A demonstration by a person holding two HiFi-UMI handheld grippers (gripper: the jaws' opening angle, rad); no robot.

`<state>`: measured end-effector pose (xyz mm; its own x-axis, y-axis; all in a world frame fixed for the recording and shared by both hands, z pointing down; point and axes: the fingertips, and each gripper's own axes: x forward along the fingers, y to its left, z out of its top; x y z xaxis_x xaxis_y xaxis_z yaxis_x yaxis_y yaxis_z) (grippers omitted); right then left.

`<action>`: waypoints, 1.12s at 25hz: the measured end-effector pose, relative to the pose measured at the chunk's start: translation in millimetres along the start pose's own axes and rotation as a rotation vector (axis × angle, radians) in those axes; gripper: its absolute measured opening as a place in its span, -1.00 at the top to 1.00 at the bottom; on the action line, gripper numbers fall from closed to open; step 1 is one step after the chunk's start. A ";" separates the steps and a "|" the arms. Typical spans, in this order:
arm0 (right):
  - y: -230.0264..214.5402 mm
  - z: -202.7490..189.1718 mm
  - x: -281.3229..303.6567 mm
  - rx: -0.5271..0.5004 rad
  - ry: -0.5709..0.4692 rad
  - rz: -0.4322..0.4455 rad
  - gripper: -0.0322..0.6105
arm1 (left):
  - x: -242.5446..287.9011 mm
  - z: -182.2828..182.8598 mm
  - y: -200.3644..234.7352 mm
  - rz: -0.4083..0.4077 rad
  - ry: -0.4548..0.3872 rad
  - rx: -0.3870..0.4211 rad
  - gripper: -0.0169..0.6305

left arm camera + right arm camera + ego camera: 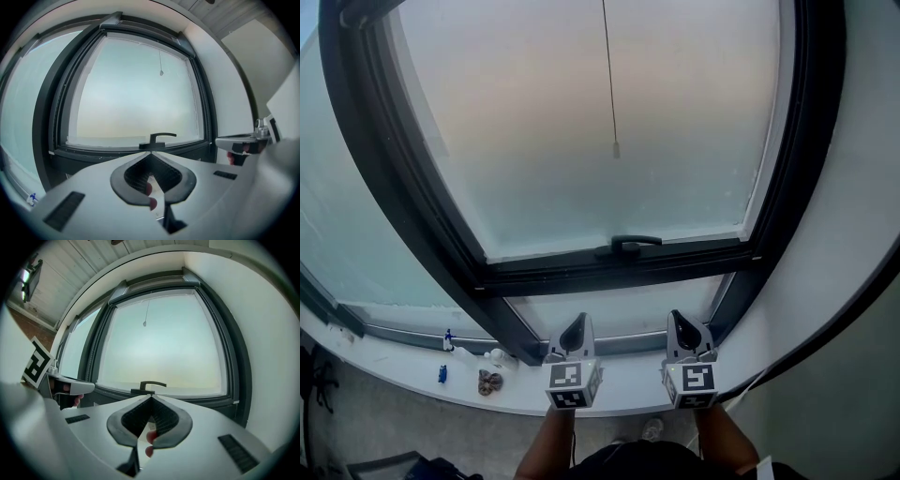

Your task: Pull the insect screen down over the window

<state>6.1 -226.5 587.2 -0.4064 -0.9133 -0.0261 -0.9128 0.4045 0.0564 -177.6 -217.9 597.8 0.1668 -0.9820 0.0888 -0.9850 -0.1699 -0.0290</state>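
Fingers pressed together, empty, on left gripper [574,330] and right gripper [685,326]. Pull cord [616,148] hangs before window [516,141], well above both; I'd open one, pinch above its bead, draw straight down.

It was a room indoors, most likely in a home. A big window [600,122] with a dark frame [581,275] sat in white walls [862,141]. Little things [490,382] lay on the white sill [403,366], and the ceiling [93,258] had pale boards.

A thin pull cord [609,84] hangs before the dark-framed window [534,141].
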 end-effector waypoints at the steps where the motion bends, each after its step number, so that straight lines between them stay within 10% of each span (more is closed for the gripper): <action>1: -2.5 1.8 4.9 0.002 0.001 0.008 0.89 | 3.9 2.7 0.6 0.010 -0.002 0.004 0.94; 17: -35.6 50.5 73.4 -0.063 -0.149 0.108 0.89 | 59.6 65.0 10.2 0.138 -0.113 0.157 0.94; 28: -32.9 126.0 105.1 -0.338 -0.328 0.054 0.89 | 85.5 120.6 22.0 0.089 -0.203 0.249 0.94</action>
<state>-11.8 -329.9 456.9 -0.4939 -0.8064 -0.3252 -0.8477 0.3633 0.3866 -179.7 -315.6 484.7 0.1105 -0.9860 -0.1248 -0.9595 -0.0731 -0.2721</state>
